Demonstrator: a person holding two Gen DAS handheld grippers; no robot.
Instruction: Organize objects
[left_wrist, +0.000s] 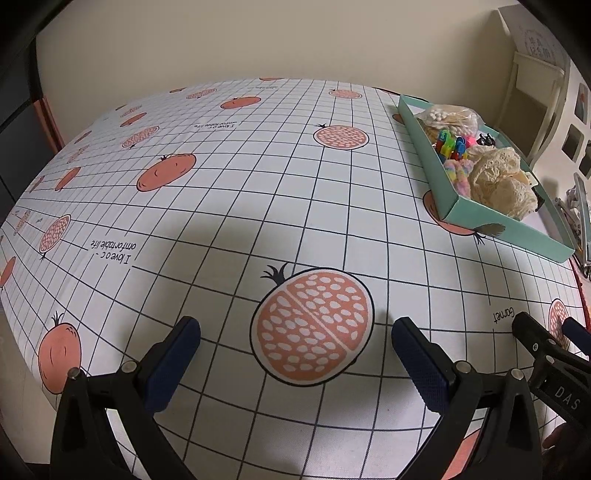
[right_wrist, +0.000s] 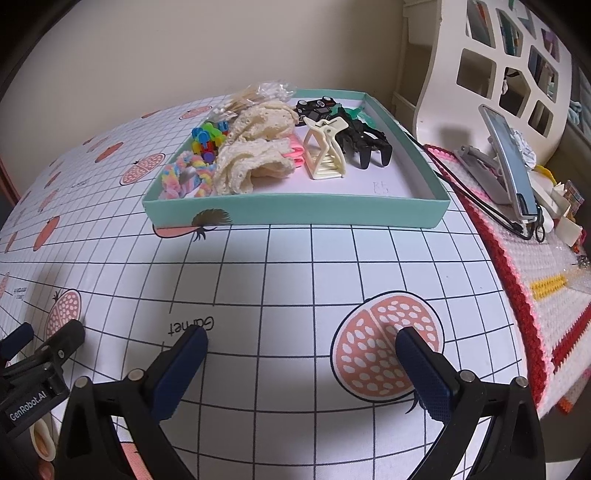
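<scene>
A shallow teal box (right_wrist: 295, 212) stands on the gridded tablecloth and holds cream lace scrunchies (right_wrist: 255, 162), a pastel rainbow scrunchie (right_wrist: 188, 177), small coloured clips (right_wrist: 207, 138), a cream claw clip (right_wrist: 325, 151), a black claw clip (right_wrist: 365, 142) and a bag of cotton swabs (right_wrist: 258, 96). In the left wrist view the same box (left_wrist: 491, 225) sits at the far right. My right gripper (right_wrist: 301, 341) is open over bare cloth, well short of the box. My left gripper (left_wrist: 295, 330) is open too, over a printed pomegranate, nothing between its fingers.
A knitted red, pink and white mat (right_wrist: 546, 295) lies right of the box, with a phone on a stand (right_wrist: 509, 162), a cable and small items on it. A white chair back (right_wrist: 498, 74) rises behind. The right gripper's tip (left_wrist: 543, 343) shows at the left view's right edge.
</scene>
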